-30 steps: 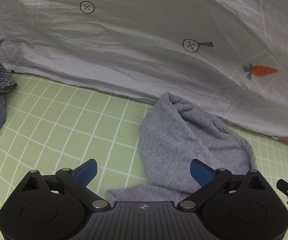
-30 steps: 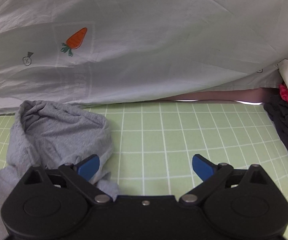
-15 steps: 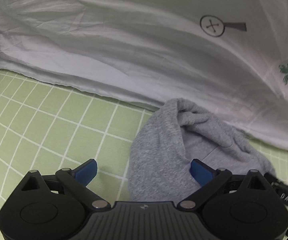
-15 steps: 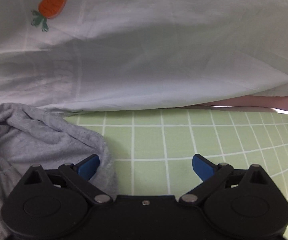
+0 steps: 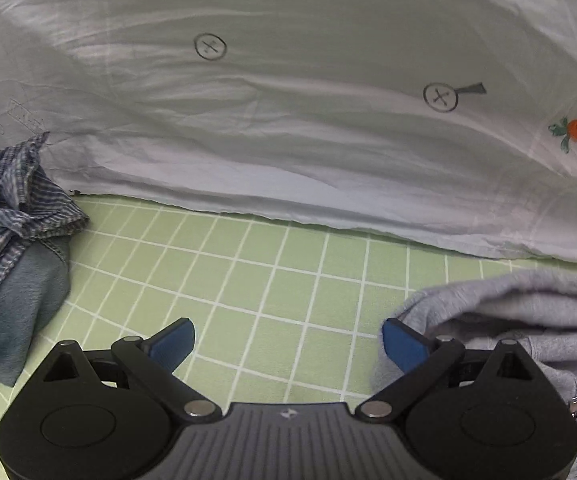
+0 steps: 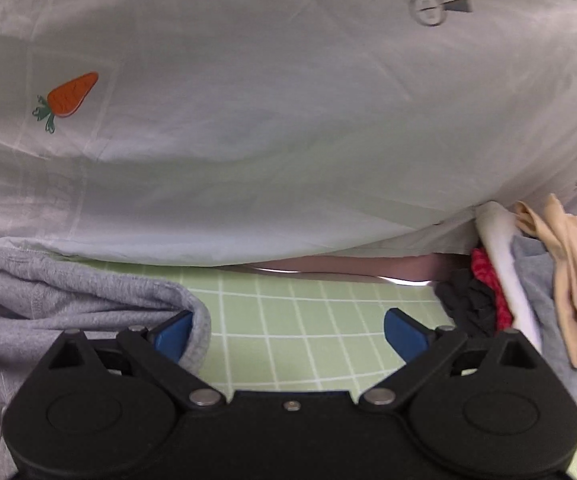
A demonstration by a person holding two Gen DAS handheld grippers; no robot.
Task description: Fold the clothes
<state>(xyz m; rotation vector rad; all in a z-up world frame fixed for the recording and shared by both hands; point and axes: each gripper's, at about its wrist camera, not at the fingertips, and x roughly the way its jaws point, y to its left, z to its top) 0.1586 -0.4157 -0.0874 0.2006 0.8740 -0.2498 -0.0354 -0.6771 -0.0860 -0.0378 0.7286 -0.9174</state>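
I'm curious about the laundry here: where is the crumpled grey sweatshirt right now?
The crumpled grey sweatshirt lies on the green grid mat between the grippers: lower right in the left wrist view, lower left in the right one, just before the white carrot-print sheet.

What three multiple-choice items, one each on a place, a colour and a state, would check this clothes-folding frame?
1. Where does the grey garment lie in the left wrist view?
A. right of the gripper
B. left of the gripper
C. on the white sheet

2. What colour is the grid mat?
A. blue
B. light green
C. red

3. How does the left gripper stand?
A. shut on the grey garment
B. shut on nothing
C. open

Answers: 1 A, the garment fills the lower right there. 2 B, green squares with white lines show between the fingers. 3 C, its blue pads stand wide apart over bare mat.
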